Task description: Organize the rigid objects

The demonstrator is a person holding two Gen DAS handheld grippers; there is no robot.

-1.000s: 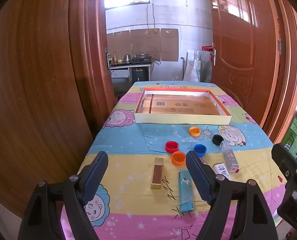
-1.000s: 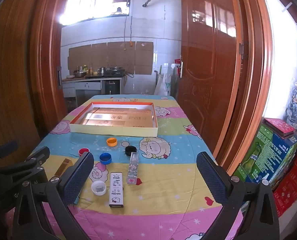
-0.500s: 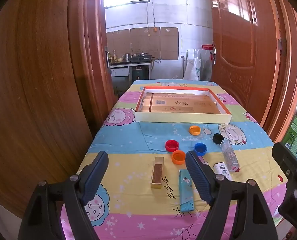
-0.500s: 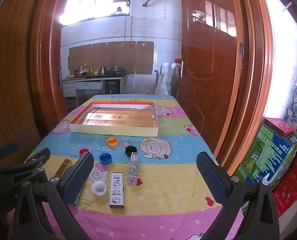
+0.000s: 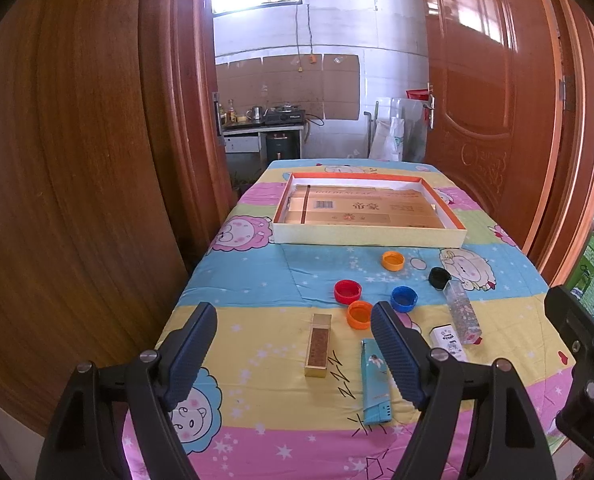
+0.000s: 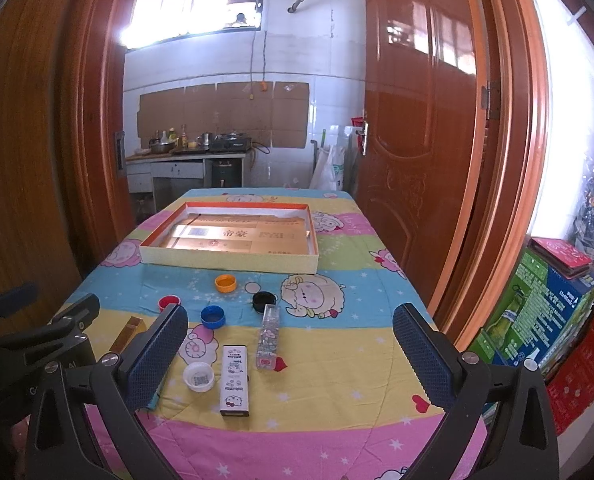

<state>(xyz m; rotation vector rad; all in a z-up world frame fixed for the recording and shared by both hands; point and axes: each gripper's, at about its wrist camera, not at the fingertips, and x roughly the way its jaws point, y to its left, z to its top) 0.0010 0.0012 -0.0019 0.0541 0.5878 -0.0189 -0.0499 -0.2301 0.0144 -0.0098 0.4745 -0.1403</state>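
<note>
Both the left tongs (image 5: 293,350) and the right tongs (image 6: 291,346) hang released, jaws spread wide and gripping nothing, above the near end of the worktop (image 5: 257,292) with its cartoon-print cloth. The things to sort lie loose across the near half, while the shallow orange-rimmed cardboard tray (image 5: 369,236) sits toward the far edge holding only its printed liner. The slim gold rectangular box (image 5: 318,345) lies flat near the left side, its long axis running from near edge to far edge; it looks light and stiff, best pinched across its narrow width at mid-length. The teal flat packet (image 5: 375,388) lies just right of it, almost parallel. The white cartoon-printed box (image 6: 235,380) also points near to far, and the clear plastic rectangular tube (image 6: 268,338) leans slightly off that line; the tube's smooth walls may be slippery. The plastic bottle caps, red (image 5: 347,291), orange (image 5: 360,314), blue (image 5: 404,299), black (image 5: 439,277) and a second orange (image 5: 393,260), lie open side up between boxes and tray, light and rigid, best pinched across the rim. A white cap (image 6: 198,376) lies beside the white box.
</note>
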